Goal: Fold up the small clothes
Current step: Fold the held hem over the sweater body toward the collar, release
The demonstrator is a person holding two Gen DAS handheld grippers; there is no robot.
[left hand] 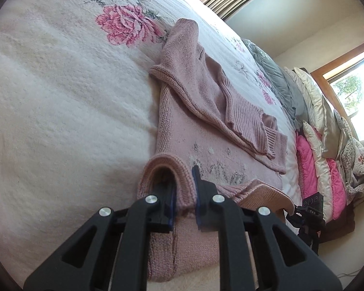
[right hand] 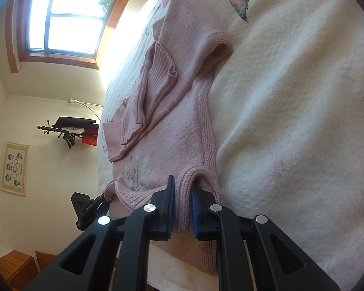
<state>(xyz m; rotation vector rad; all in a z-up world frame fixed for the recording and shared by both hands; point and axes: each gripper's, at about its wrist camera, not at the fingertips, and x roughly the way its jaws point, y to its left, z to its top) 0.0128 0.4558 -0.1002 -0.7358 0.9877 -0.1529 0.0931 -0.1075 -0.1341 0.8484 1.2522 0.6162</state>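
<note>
The left gripper [left hand: 185, 194] pinches a raised fold of the sweater [left hand: 182, 131] at its near hem, the pink knit bunched between its blue-padded fingers [left hand: 197, 181]. The right gripper [right hand: 182, 194] does the same at the hem's other corner, its fingers [right hand: 194, 198] pressed onto a hump of ribbed knit. Each gripper shows small at the edge of the other's view, so the two hold the same edge apart from one another. The sweater lies on a bed [left hand: 60, 97] with a cream floral cover, its near hem hanging slightly over the bed's edge. Farther along, both sleeves [left hand: 242, 111] are folded in across the body, cuffs overlapping near the middle. Beyond the sweater, pillows [left hand: 313, 121] are piled at one end of the bed, and a window [right hand: 68, 17] stands in the far wall.
</note>
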